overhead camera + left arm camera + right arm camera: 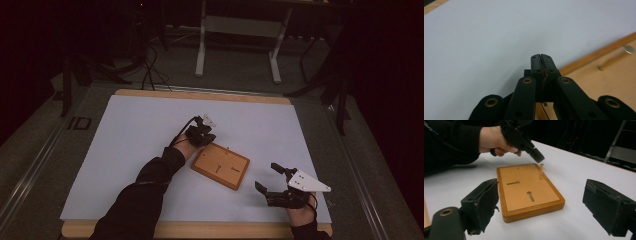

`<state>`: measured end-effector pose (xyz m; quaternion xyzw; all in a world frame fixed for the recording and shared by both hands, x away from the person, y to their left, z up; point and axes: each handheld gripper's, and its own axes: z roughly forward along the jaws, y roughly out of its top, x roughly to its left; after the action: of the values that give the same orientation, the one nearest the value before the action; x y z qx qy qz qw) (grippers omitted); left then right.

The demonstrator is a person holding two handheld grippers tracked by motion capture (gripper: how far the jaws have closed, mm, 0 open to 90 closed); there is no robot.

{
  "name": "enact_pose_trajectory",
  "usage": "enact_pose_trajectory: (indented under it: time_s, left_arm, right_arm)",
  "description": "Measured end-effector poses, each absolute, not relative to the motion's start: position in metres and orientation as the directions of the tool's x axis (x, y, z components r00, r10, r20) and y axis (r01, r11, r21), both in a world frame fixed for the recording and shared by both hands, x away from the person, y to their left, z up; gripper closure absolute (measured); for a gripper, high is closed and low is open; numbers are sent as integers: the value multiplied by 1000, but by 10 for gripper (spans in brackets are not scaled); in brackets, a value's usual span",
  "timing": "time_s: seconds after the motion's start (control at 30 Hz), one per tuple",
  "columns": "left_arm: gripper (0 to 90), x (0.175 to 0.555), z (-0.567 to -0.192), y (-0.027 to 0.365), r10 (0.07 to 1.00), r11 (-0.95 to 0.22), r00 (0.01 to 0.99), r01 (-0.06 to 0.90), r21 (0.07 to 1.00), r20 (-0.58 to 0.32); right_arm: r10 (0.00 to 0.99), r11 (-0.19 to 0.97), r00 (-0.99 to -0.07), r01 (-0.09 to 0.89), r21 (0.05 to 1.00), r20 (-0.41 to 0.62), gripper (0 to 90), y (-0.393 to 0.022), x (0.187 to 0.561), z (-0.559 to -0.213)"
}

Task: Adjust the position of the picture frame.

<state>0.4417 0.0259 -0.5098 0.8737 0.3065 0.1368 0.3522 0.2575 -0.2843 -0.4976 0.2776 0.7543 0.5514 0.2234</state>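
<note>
A white desk (140,145) with wooden edging is seen in a dark room. Toward five o'clock of its middle lies a wooden board (220,165) with two keyhole slots and one upright peg (541,171). The left claw (202,131) is closed, nothing visibly gripped; the right claw (270,177) is spread wide.

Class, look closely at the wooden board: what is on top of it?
On the wooden board one thin wooden peg stands upright near a far corner. The top also has two keyhole-shaped slots and a small hole. The shut left gripper hovers near the peg. Under the board is covered.
</note>
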Motion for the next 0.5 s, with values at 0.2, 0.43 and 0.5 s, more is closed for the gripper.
enact_pose_trajectory:
  time_s: [0.2,0.43,0.5]
  left_arm:
    - [897,450,-518,21,625,-596,779,439,673,45]
    - [899,453,-522,23,635,-606,770,453,655,55]
    - [900,454,-522,24,628,-610,777,451,652,50]
  right_arm:
    - [664,237,-747,173,956,-29,128,-285,257,-497]
    - [663,237,-748,174,956,-29,128,-285,258,-498]
    - [663,238,-748,175,955,-28,128,-285,258,-498]
